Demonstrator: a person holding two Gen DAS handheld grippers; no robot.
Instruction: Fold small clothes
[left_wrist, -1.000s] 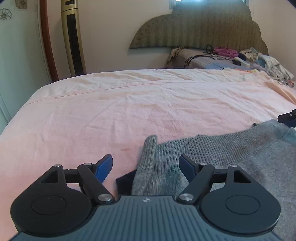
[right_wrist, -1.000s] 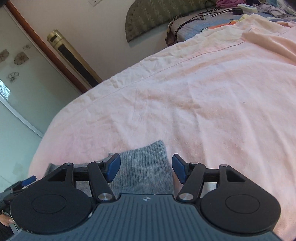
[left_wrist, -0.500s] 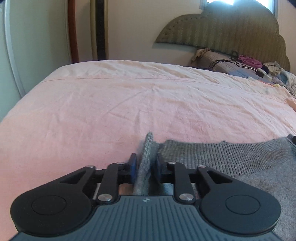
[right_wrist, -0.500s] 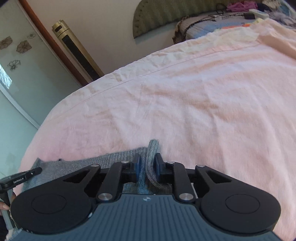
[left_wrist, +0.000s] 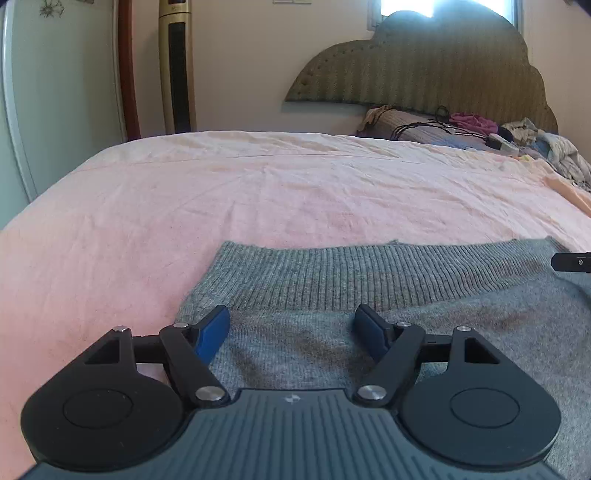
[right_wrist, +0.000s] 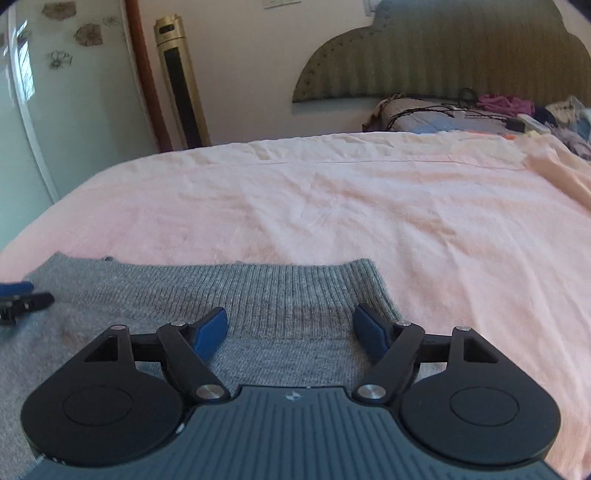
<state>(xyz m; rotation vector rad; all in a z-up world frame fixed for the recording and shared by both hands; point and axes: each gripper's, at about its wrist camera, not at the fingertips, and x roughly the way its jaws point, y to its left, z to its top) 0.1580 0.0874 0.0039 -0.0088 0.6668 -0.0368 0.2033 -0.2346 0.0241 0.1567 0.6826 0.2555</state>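
Knitwear: one grey sweater (left_wrist: 388, 325) lies flat on pink bed sheet (left_wrist: 258, 199), ribbed hem toward headboard. Judged soft, light, limp, stretchy; best pinched at ribbed hem corners. Left claw (left_wrist: 291, 330) just opened, pads apart over left hem corner, nothing pinched. Right claw (right_wrist: 291, 328) likewise apart over right corner. Two claws, one garment.

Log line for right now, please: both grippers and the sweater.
left gripper: open, just released | right gripper: open, just released | grey sweater: flat on pink bedsheet, ribbed hem away
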